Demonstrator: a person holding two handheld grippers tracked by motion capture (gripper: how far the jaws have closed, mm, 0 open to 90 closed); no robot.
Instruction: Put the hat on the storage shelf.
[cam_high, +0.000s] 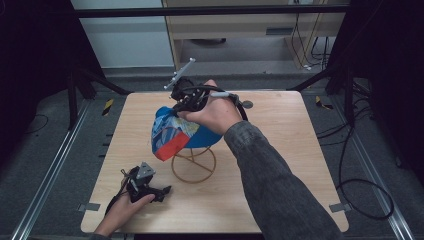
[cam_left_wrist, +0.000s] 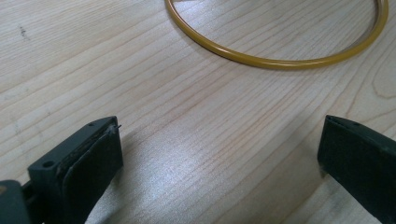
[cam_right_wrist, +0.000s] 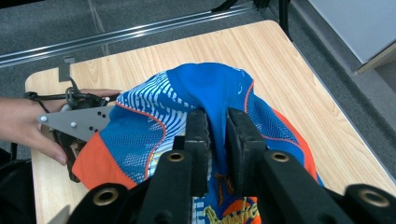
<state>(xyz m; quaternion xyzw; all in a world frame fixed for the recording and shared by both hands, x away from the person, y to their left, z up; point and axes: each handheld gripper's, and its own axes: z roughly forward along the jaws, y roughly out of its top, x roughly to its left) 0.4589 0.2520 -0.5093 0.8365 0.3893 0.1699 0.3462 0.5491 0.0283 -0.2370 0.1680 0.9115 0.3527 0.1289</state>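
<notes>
bare table (cam_high: 280, 165) right of wire stand (cam_high: 194, 167) (cap (cam_high: 175, 134) overhanging), left tool (cam_high: 150, 189) blocking front-left

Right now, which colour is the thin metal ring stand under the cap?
Mustard yellow thin metal ring stand, best in the left gripper view.

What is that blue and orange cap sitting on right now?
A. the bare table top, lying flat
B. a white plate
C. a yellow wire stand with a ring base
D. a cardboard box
C: in the high view the cap sits raised above the table on the yellow wire stand, whose ring base rests on the wood under it.
</notes>
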